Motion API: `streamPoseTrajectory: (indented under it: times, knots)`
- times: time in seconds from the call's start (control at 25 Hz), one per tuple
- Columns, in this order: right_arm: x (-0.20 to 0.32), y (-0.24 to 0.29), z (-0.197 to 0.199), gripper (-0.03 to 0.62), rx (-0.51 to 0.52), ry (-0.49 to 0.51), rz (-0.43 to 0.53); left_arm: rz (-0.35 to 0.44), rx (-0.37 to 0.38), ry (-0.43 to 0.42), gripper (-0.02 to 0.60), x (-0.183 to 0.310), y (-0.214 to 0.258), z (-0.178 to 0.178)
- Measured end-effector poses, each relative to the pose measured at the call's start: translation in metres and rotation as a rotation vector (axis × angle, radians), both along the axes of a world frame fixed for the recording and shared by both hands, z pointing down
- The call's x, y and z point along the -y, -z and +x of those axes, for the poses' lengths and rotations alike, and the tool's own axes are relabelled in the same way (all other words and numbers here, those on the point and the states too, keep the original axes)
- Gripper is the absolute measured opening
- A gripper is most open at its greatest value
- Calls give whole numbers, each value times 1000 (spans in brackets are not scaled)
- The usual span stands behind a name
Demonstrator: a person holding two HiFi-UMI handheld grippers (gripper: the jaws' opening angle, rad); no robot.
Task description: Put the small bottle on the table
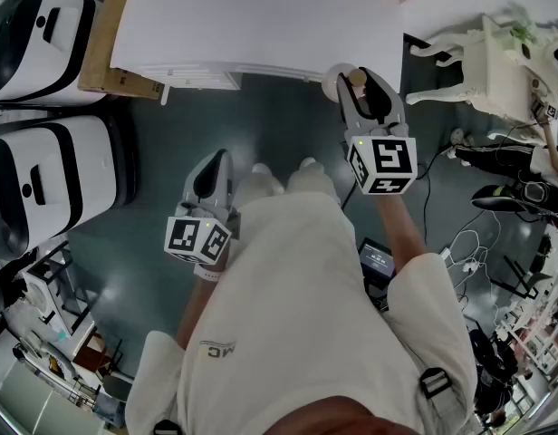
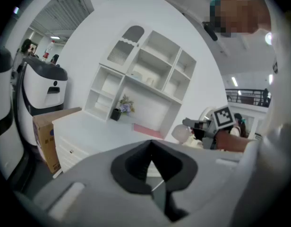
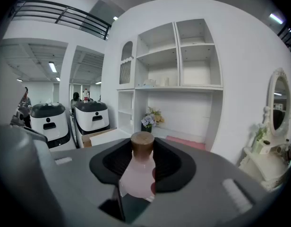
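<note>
As the head view showed, the small bottle (image 1: 357,78) was held in the right gripper (image 1: 363,91) just off the front edge of the white table (image 1: 261,25). The left gripper (image 2: 151,160) was seen closed and empty in its own view. In the right gripper view the bottle was clamped upright between wide-set jaws.

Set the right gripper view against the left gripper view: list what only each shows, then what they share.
Right only: the right gripper closed on the small bottle, seen along its own jaws, brown cap up. Left only: the left gripper, jaws together and empty, and the right one's marker cube from outside. Both: the white shelf unit, potted flowers and pink mat.
</note>
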State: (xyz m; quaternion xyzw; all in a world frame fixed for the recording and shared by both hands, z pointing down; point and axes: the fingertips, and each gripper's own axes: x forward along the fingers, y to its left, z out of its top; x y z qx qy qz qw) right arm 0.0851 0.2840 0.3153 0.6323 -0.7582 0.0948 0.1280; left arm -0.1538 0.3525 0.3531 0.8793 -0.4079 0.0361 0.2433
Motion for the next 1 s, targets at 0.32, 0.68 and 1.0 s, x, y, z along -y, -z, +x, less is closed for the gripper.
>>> streamPoseTrajectory:
  times: [0.32,0.68,1.0]
  knots:
    - [-80,12,52,140,78,8,-26,20,-24,-31,0,-51,26,88]
    - [-121,8,112,140,141,-8,-16,44,17,-48,0,-73,30,150]
    - [-126,-13,142,140,119,57,-14,36,27,-17,0,-85,14,182]
